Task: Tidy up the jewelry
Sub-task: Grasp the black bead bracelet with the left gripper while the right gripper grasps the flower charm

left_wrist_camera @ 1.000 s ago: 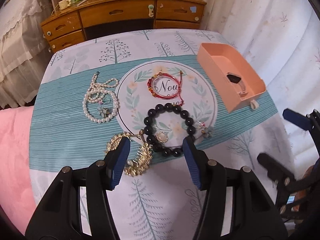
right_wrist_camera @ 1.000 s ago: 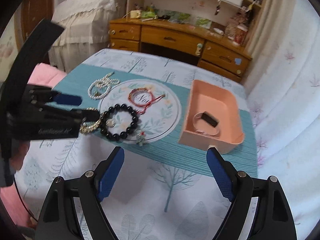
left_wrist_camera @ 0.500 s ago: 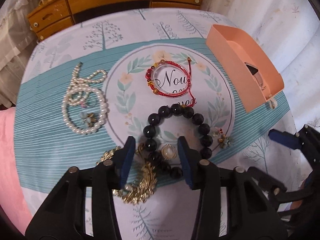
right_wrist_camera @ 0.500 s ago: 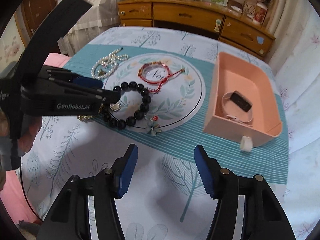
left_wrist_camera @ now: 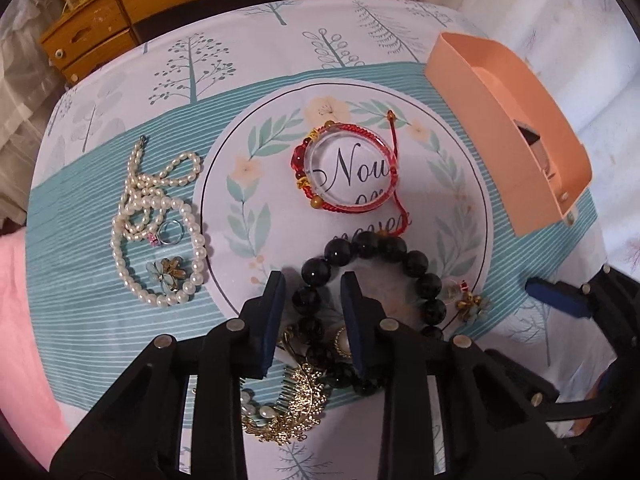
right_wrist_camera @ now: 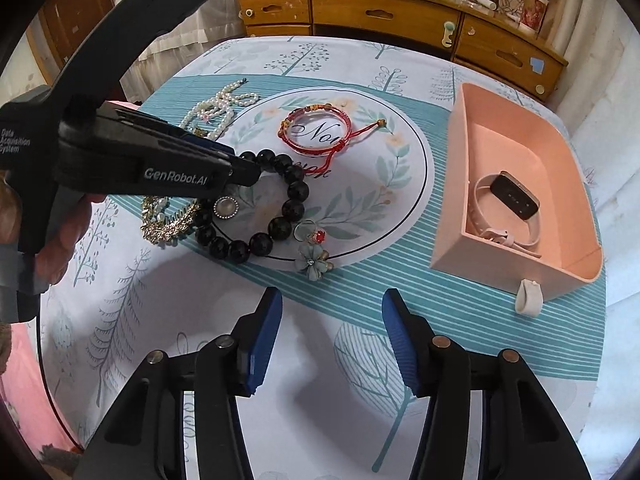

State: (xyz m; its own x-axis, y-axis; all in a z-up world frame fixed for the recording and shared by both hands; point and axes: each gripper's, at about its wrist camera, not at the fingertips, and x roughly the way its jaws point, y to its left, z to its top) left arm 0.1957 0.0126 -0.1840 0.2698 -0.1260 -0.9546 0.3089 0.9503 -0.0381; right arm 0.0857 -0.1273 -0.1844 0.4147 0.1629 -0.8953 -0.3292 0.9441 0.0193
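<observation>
A black bead bracelet point(left_wrist_camera: 400, 256) point(right_wrist_camera: 288, 200) lies on the round printed mat. My left gripper point(left_wrist_camera: 312, 284) is open, low over the bracelet's left side, its fingers either side of the beads. A red cord bracelet point(left_wrist_camera: 348, 168) lies further back. A pearl necklace point(left_wrist_camera: 156, 216), a ring and a flower earring lie to the left. A gold hair comb point(left_wrist_camera: 296, 404) and a round pearl brooch point(right_wrist_camera: 226, 207) lie under the left gripper. My right gripper point(right_wrist_camera: 332, 312) is open and empty above the cloth. The peach box point(right_wrist_camera: 520, 168) holds a smart band point(right_wrist_camera: 514, 196).
A flower earring point(right_wrist_camera: 314, 260) and a small red charm lie by the black bracelet's right side. A white band loop point(right_wrist_camera: 528, 296) sits at the box's front corner. A wooden dresser point(right_wrist_camera: 400, 4) stands behind the table. Pink fabric lies left of the table.
My left gripper has moved forward and down over the black bracelet, its jaws narrowing around the beads. My right gripper has narrowed and moved a little closer to the table.
</observation>
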